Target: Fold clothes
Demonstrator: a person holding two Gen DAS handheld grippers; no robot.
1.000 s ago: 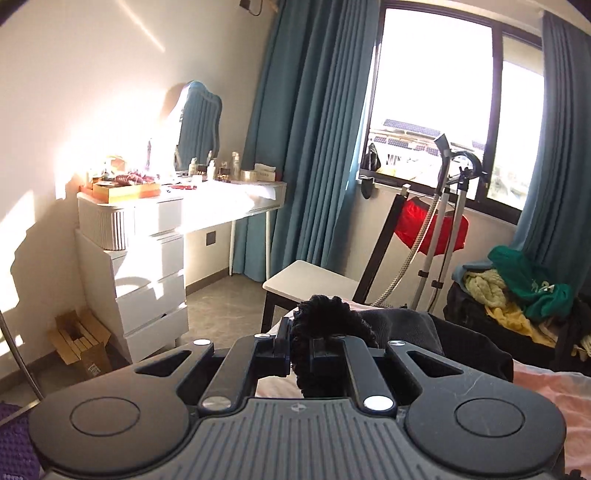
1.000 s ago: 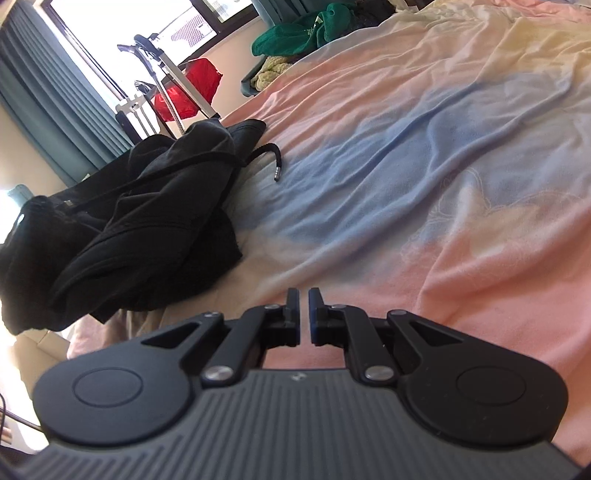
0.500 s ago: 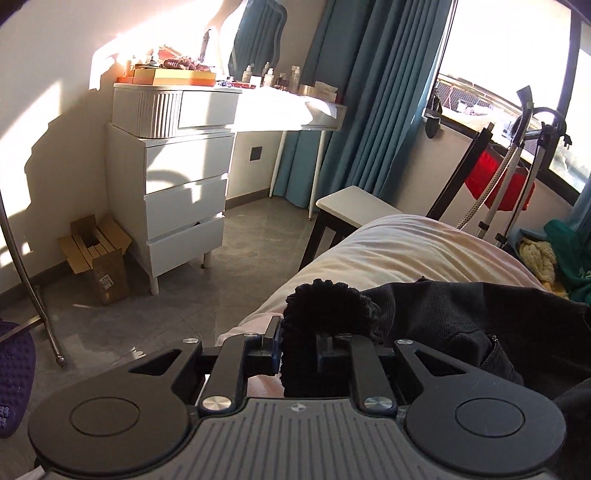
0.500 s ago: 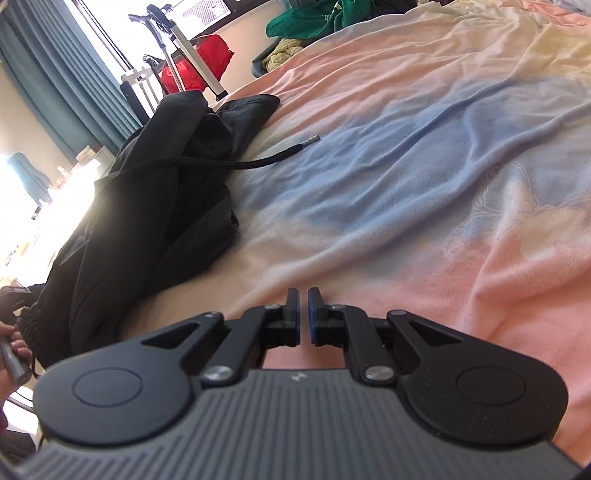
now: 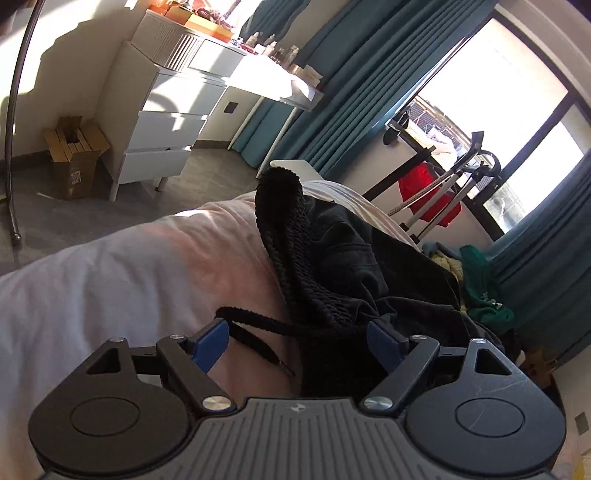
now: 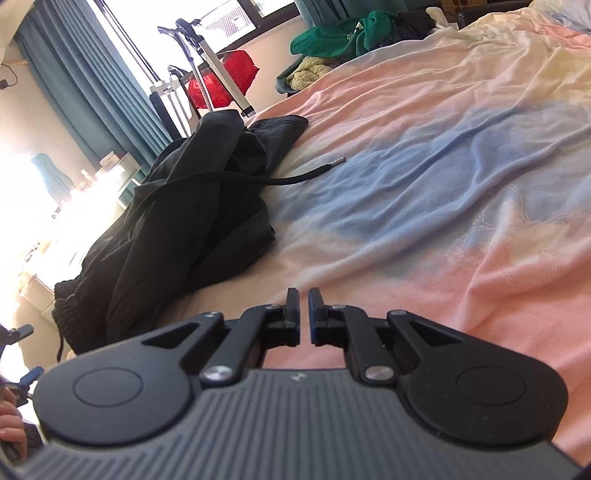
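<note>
the crumpled black drawstring garment (image 5: 354,266) lies heaped near the edge of the pink and blue bed (image 6: 424,192). your left tongs (image 5: 297,341) are opening around its ribbed waistband, no pad pressing it, probably to release it. your right tongs (image 6: 299,314) hover closed and empty.

Black garment (image 6: 192,206) with ribbed knit cuff (image 5: 284,229) and black cord (image 6: 295,179), metal-tipped. Bedsheet (image 6: 443,155) in pastel patches of pink, blue, cream. Teal curtains (image 5: 354,92), plain. White drawers (image 5: 166,122); orange box (image 5: 207,29) on top. Brown carton (image 5: 74,166) on grey floor (image 5: 74,221). Red cloth (image 6: 221,81) on rack; green top (image 6: 340,37) and yellow knit (image 6: 310,72) in a heap. Black grippers, blue pads (image 5: 210,343).
</note>
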